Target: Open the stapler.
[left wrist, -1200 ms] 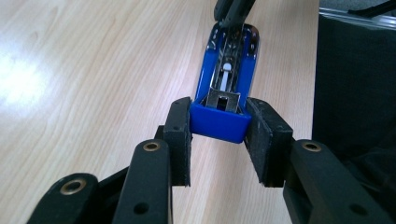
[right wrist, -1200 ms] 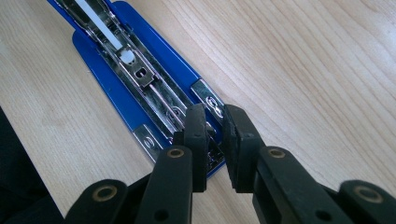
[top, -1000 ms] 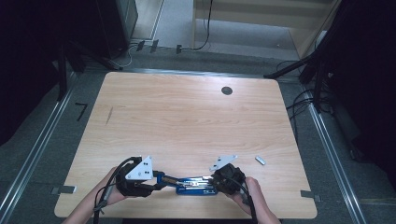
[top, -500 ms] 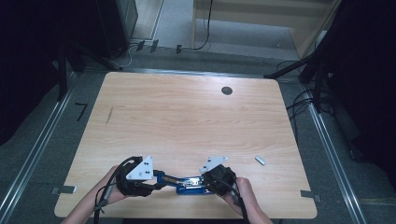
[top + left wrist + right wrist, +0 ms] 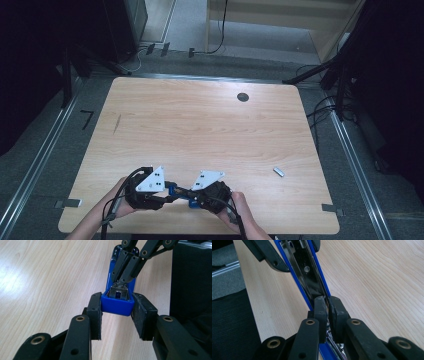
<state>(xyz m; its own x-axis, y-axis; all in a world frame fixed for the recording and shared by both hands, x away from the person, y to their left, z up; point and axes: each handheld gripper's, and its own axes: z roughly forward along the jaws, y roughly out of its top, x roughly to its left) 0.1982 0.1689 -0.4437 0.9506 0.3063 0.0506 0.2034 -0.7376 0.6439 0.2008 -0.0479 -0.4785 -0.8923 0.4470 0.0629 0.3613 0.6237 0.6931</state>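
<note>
Pale wood grain covers the table, ringed by grey floor and dark equipment, with a round black hole near its far edge. At the near edge I hold a blue stapler between my two grippers, just above or on the wood; I cannot tell which. My left gripper has its jaws closed partway onto the stapler's blue end, one pad on each side of it. My right gripper is pinched nearly shut on the thin metal strip running inside the stapler's blue frame. Well to the right of the stapler, a small silver piece lies alone on the wood.
</note>
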